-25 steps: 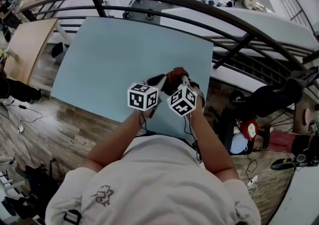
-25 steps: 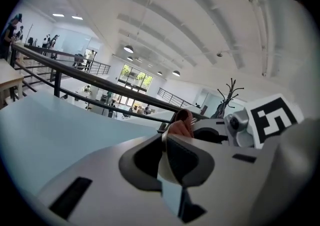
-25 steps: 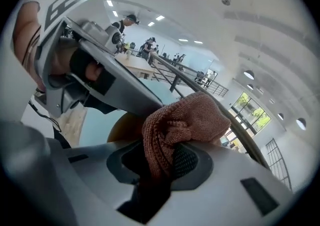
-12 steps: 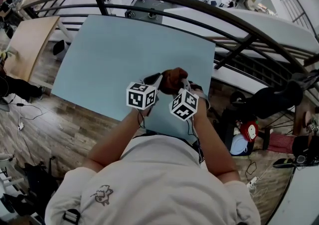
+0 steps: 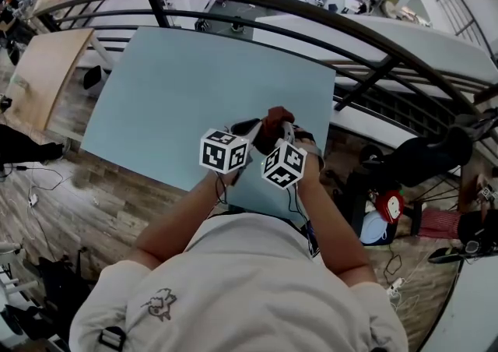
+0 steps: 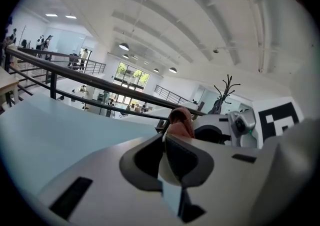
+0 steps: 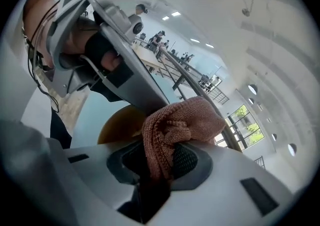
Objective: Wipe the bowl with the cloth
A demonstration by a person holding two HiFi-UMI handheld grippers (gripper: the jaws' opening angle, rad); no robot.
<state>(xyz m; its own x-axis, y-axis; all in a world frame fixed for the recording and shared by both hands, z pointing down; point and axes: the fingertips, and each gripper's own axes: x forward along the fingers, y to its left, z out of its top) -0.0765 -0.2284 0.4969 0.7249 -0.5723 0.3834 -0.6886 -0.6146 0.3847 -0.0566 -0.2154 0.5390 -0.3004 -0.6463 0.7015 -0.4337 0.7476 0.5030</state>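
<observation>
Currently: cloth [image 7: 180,122], soft, clenched in jaws of my right gripper [image 7: 157,150]; bowl [image 7: 117,125], rigid, I judge slick, rim pinched between jaws of left gripper [image 6: 164,142].

Cream short-sleeved shirt [image 5: 233,288]; white left hand-held gripper [image 6: 163,152] and right hand-held gripper [image 7: 159,164], black-and-white marker cubes [image 5: 223,151]

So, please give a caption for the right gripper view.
Right gripper shut on a knitted rust-coloured cloth, tan bowl and left gripper behind it.

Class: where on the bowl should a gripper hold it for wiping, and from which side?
Likely the thin rim of the bowl, opposite the cloth: the wall fits between the jaws of the left gripper and leaves the inside free for the right gripper.
</observation>
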